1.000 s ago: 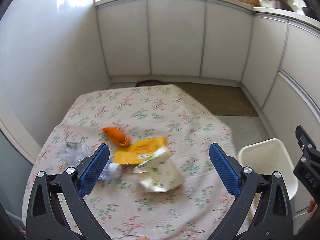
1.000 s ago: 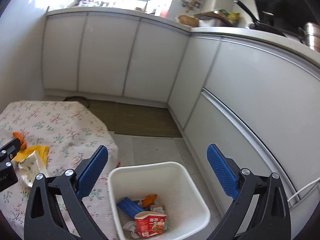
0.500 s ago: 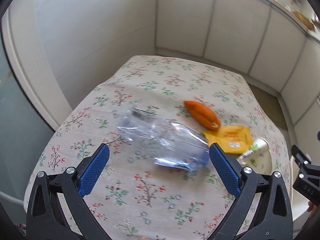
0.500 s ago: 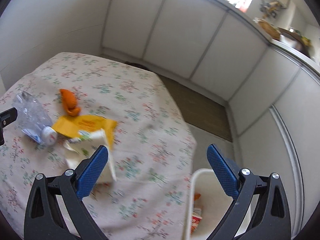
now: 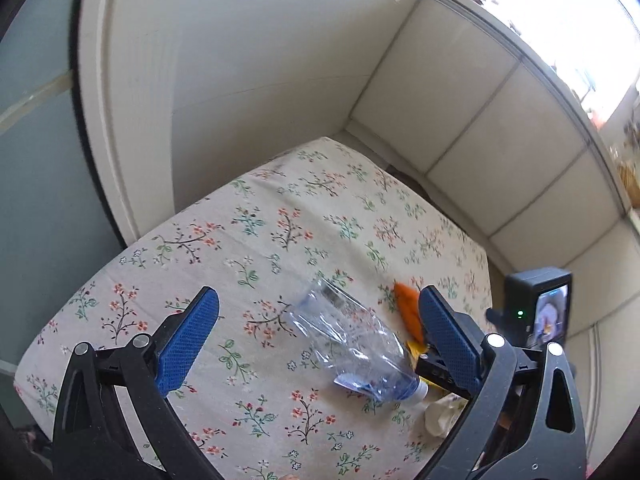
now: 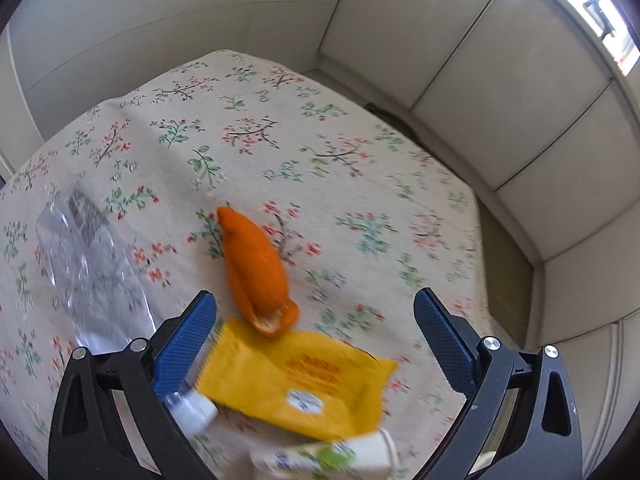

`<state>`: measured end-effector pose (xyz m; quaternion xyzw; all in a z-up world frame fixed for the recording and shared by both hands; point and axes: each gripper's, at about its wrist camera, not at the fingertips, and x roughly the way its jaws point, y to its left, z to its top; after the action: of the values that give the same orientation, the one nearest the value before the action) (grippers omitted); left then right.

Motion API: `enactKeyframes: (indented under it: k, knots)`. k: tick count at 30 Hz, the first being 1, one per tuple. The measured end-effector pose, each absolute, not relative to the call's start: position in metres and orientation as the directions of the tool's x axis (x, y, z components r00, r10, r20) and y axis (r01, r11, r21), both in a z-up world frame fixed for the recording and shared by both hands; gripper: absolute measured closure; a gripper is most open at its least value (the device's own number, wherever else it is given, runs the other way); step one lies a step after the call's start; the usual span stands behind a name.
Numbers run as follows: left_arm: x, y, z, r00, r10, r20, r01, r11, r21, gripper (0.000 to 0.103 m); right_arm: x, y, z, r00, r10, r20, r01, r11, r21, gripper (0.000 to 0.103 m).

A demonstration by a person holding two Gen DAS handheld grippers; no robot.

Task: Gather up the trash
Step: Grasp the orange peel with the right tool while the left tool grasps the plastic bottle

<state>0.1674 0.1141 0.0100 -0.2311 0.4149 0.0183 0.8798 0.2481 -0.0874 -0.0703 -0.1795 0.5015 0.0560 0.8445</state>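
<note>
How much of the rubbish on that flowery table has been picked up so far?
None of what shows here. Both the left gripper and the right gripper are open and empty, hovering over the tablecloth. Lying on it to collect are the clear plastic bottle, the orange peel, the yellow wrapper and a white carton. No bin shows in these views.

Your left gripper's right finger (image 5: 448, 340) hides the lower end of the orange peel (image 5: 408, 312) and most of the yellow wrapper (image 5: 414, 348). In your right wrist view, the crushed clear bottle (image 6: 92, 264) is smeared by motion blur, its neck behind the left finger (image 6: 184, 344). The white carton (image 6: 332, 456) is blurred and cut off by the bottom edge; its print can't be read.
</note>
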Motion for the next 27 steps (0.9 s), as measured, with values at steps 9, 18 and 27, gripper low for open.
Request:
enactKeyframes:
  k: [9, 18, 27]
  knots:
    - [0.177, 0.126, 0.001, 0.621, -0.212, -0.755, -0.249, 0.860, -0.446, 0.007, 0.280, -0.067, -0.102, 0.364, -0.042, -0.931, -0.308, 0.937, -0.162, 0.039]
    - [0.181, 0.127, -0.007, 0.596, -0.237, -0.767, -0.263, 0.845, -0.465, 0.007, 0.268, -0.074, -0.095, 0.378, 0.002, -0.926, -0.281, 0.953, -0.113, 0.078]
    - [0.193, 0.117, -0.054, 0.450, -0.346, -0.823, -0.325, 0.795, -0.512, 0.007, 0.216, -0.119, -0.040, 0.518, 0.036, -0.855, -0.175, 0.982, -0.065, 0.080]
